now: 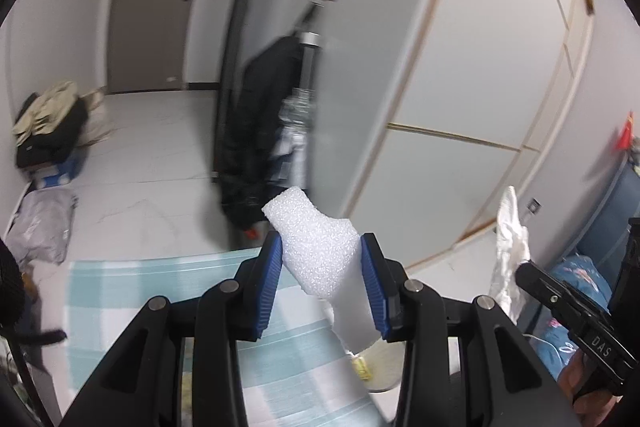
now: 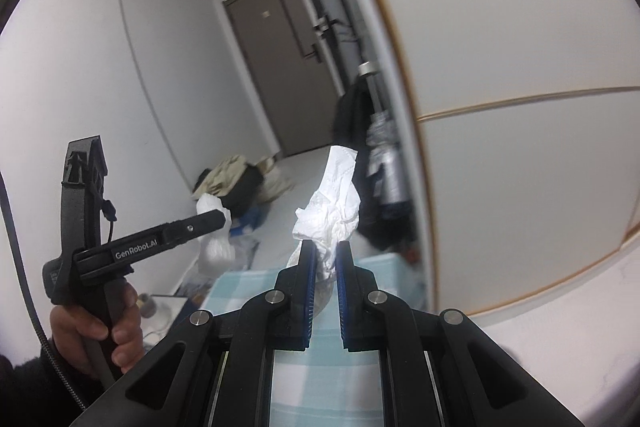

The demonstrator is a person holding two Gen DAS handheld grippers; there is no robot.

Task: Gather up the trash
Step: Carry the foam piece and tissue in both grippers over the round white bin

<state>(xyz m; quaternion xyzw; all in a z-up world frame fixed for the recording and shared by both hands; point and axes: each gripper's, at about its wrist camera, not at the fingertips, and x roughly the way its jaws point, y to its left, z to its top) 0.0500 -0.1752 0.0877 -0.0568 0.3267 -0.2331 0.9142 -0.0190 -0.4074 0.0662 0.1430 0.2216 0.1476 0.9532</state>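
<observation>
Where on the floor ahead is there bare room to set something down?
The pale floor is bare between the clothes pile on the left and the dark hanging bag by the door. Crowded: the left wall, with the grey plastic bag below the pile.

White walls point(image 2: 100, 75), pale floor point(image 1: 160, 147), brown door point(image 2: 280, 67) down the hallway.

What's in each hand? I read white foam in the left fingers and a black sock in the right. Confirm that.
Not quite. The left gripper does clamp the white foam piece, but the right gripper holds a crumpled white tissue, not a black sock. The right wrist view shows it.
</observation>
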